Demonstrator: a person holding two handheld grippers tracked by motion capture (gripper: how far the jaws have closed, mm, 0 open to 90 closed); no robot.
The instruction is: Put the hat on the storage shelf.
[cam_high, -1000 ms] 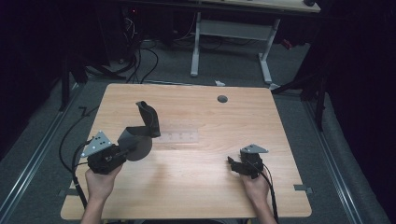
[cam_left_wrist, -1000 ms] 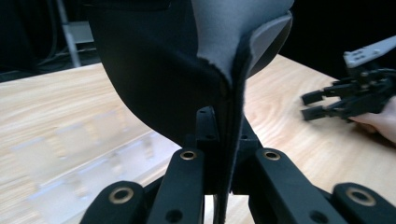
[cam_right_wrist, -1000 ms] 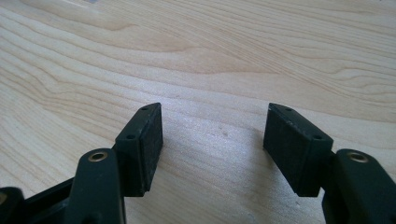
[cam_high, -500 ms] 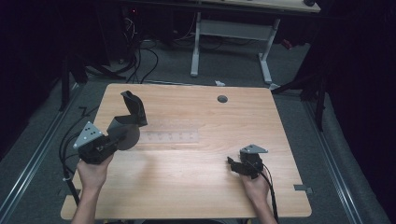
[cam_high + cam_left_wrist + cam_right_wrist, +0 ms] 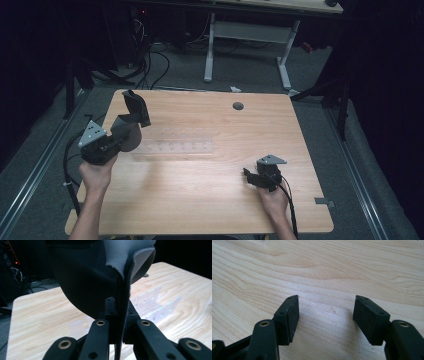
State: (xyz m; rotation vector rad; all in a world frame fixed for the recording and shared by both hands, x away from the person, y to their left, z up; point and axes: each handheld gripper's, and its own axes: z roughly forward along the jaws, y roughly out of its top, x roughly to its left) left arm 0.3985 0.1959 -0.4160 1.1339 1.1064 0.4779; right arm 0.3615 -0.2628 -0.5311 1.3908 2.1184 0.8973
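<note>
My left gripper is over the table's left side, shut on a dark grey floppy pad that curls upward and away from it. In the left gripper view the pad rises as a folded sheet with its edge pinched between the jaws of the left gripper. A clear plastic rack with several slots lies on the table just right of the pad and shows behind it as the rack. My right gripper rests low at the front right; this right gripper is open over bare wood.
The wooden table has a round cable hole near its far edge. Cables and a white desk frame stand on the dark floor beyond. A cable trails from each gripper toward the front edge.
My left hand has carried the pad leftward toward the table's left edge, off the clear rack. The right hand has stayed where it was.
</note>
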